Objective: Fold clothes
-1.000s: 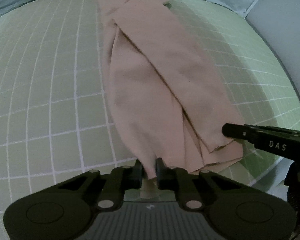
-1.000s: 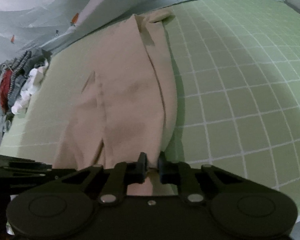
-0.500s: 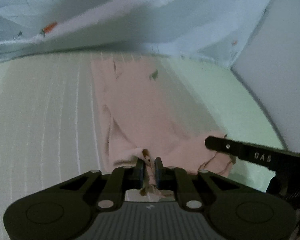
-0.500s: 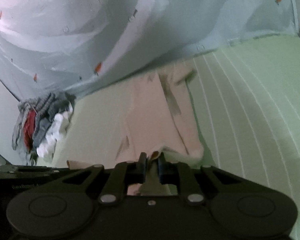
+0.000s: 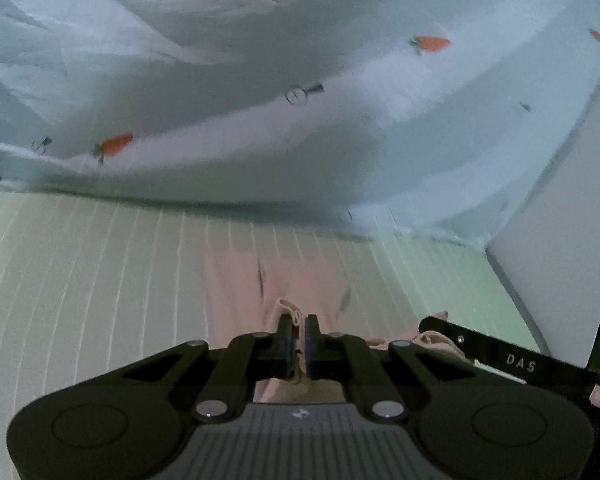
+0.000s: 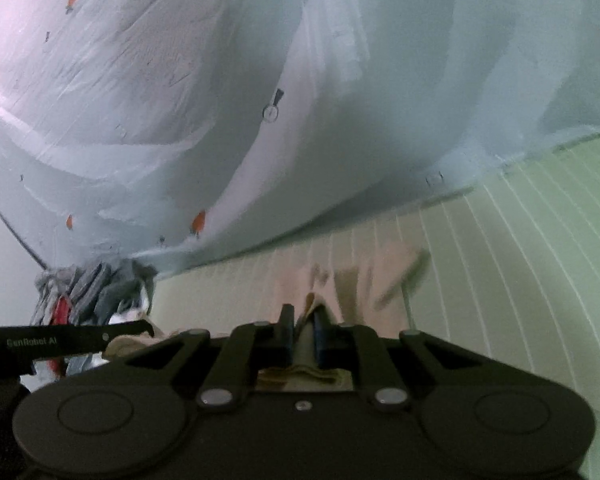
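A pale pink garment (image 5: pixel 296 280) lies on the green gridded mat (image 5: pixel 100 280), stretching away from me. My left gripper (image 5: pixel 298 326) is shut on the garment's near edge, with cloth bunched between its jaws. My right gripper (image 6: pixel 302 320) is shut on another part of that near edge; the garment (image 6: pixel 360 280) shows blurred ahead of it. Each gripper appears in the other's view, the right gripper (image 5: pixel 500 354) at the lower right, the left gripper (image 6: pixel 60 340) at the lower left. Both hold the edge lifted over the garment's far part.
A light blue sheet with carrot prints (image 5: pixel 300 100) hangs behind the mat's far edge. A pile of mixed clothes (image 6: pixel 92 292) sits at the left of the mat. A white wall (image 5: pixel 560 260) stands at the right.
Both grippers have lifted the garment's near edge and carried it forward toward the far end. The views tilted up, so the sheet now fills the upper frames.
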### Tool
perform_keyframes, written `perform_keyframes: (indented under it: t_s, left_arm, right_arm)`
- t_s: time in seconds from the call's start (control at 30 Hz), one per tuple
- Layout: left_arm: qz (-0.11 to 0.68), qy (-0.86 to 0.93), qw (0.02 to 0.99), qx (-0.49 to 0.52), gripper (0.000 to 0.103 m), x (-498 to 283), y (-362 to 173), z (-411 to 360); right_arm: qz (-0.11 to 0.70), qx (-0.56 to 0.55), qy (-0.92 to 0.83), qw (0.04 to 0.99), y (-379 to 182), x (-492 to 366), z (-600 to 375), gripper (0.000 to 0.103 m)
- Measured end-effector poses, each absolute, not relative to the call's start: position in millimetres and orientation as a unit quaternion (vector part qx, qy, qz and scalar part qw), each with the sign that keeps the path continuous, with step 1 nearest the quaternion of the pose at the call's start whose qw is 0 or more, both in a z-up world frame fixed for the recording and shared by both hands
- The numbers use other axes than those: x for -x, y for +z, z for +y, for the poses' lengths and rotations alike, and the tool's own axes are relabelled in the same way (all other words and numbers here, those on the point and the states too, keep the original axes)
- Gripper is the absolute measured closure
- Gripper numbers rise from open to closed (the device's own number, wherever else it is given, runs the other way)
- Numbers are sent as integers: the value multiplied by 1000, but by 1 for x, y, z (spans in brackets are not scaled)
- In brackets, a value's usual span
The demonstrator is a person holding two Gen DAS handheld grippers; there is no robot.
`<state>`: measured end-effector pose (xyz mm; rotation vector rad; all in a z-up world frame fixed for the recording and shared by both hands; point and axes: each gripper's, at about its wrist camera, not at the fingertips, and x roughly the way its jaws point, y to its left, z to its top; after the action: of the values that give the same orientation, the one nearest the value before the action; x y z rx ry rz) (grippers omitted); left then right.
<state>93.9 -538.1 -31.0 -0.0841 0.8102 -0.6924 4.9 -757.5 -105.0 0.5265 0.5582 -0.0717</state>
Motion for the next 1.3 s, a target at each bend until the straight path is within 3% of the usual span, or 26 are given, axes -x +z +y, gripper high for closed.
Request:
perform_keyframes:
  t_s: [0.17,0.37,0.53,0.67,0.73,0.8,0.87,1.03,1.07,1.1,1.17,1.2,1.3]
  left_arm:
    - [397,-319,859,54,100,-173,-48,-570]
    - [435,-289,851,55,103,-253,-113,-609]
    - [444,-265,851,85,102,-271,-140,-601]
    - [451,-254,849,105,75,-265,-143,-579]
    - [458,-257,843,116,64,-254,-142,-566]
    - [472,-263,834,114,48,-238,-143,-559]
    - [485,-268,826,107,43,-220,-147,-554]
    - [512,-283,803,112,45,-186,-162,-550]
    - [512,-291,802,104,49,-180,-164,-552]
    - [511,-297,800,98,62,-174,-165,-553]
    - [506,-297,803,103,76,-172,-164,-551]
    - [504,-296,805,105,88,-171,-164,-550]
    - [495,-296,810,110,92,-166,-161,-547]
  right_arm:
    - [286,-252,-40,924,-127,-78,-790,99]
    - [320,-246,-63,913,-181,-152,-832,102]
    - [320,-267,-98,904,-201,-151,-851,94]
    - [319,-291,-103,896,-207,-122,-852,81]
    - [323,-293,-97,895,-208,-110,-846,70]
    - [329,-305,-83,890,-211,-99,-838,63]
    - [339,-315,-71,884,-216,-89,-829,58]
    - [358,-323,-63,874,-227,-69,-807,60]
    - [359,-318,-62,875,-227,-67,-803,62]
    - [360,-314,-62,876,-228,-65,-800,66]
    - [363,-313,-61,875,-230,-63,-799,80]
    - [365,-317,-61,873,-232,-62,-800,95]
    - [358,-307,-58,880,-229,-57,-799,98]
